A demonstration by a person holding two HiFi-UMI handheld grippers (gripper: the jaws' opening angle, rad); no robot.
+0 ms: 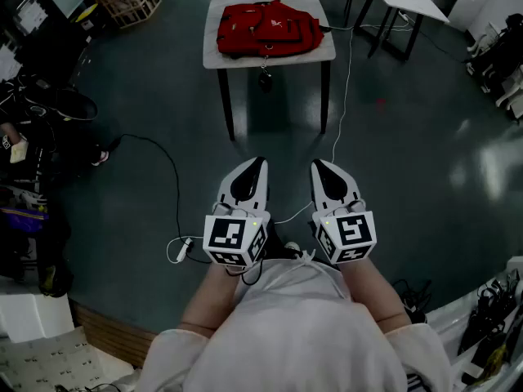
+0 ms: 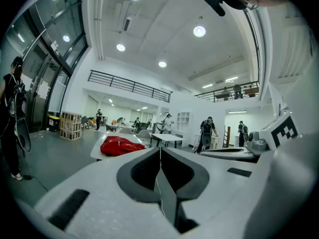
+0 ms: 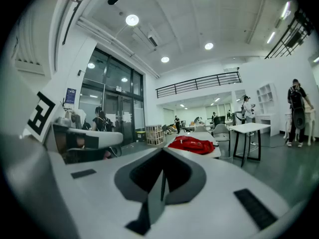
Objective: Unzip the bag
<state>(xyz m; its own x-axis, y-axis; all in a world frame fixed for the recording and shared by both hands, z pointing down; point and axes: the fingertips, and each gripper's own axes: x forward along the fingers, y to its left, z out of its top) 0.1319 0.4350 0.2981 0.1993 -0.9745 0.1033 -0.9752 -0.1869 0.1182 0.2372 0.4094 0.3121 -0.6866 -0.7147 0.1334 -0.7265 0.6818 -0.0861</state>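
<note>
On the table (image 1: 214,58), a red bag (image 1: 268,29) lies flat.

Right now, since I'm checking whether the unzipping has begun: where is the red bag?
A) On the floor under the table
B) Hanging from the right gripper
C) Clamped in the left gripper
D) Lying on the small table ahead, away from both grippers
D: the red bag lies on the table, far ahead of the left gripper and right gripper, both shut and empty.
</note>
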